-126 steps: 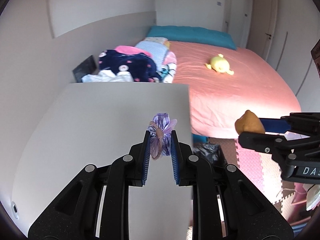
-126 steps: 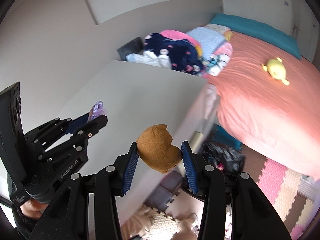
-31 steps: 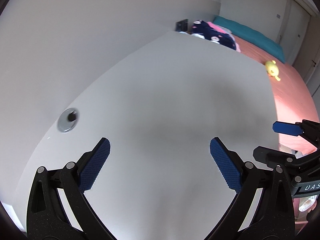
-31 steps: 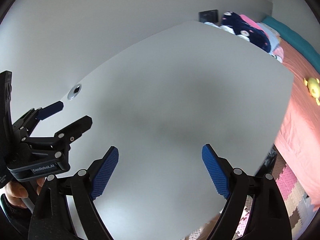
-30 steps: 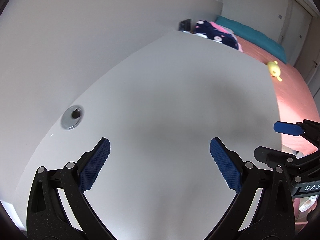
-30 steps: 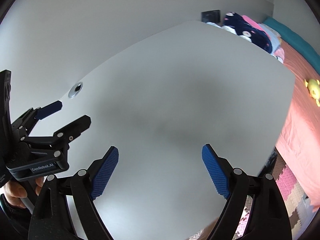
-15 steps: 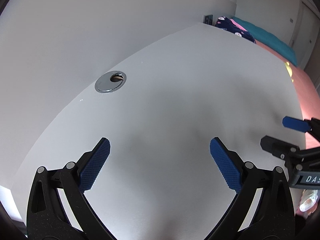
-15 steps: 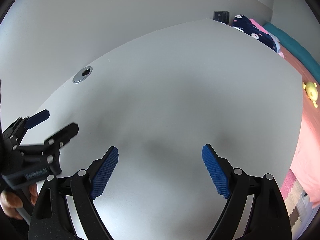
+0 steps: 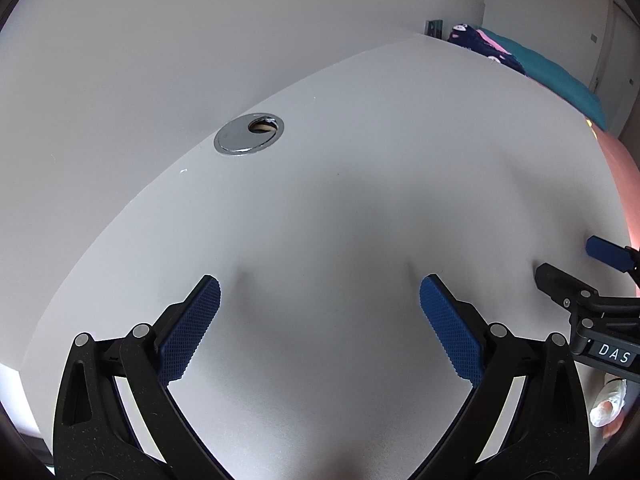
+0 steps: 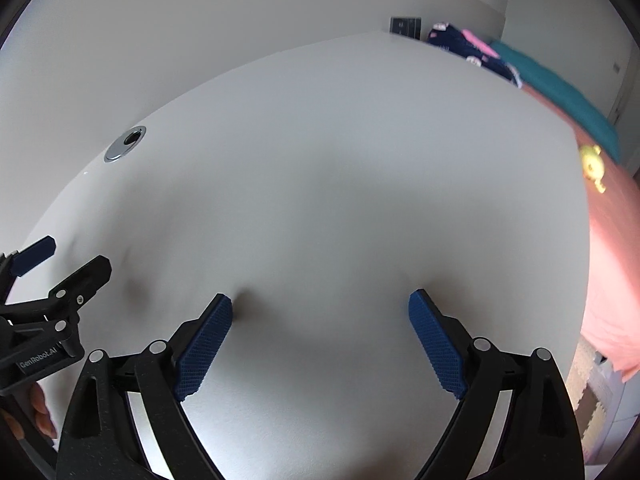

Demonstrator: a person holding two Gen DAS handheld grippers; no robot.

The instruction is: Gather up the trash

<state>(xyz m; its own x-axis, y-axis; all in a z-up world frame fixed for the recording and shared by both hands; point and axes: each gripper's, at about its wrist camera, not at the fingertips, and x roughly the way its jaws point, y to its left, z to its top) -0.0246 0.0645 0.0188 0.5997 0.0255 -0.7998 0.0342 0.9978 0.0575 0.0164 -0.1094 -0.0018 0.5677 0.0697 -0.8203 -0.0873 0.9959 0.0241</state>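
— What are my tongs doing?
— I have the left gripper (image 9: 320, 292) spread wide, nothing between its blue pads (image 9: 188, 332), low over the white desk (image 9: 360, 200). My right gripper (image 10: 320, 308) is opening wider, likewise with nothing between its pads.
— And the trash?
— I can see none, on the desk or by either gripper; I cannot tell where it lies. Only a chrome cable grommet (image 9: 249, 133) sits ahead, well apart; the pink bed (image 10: 612, 248) lies right.
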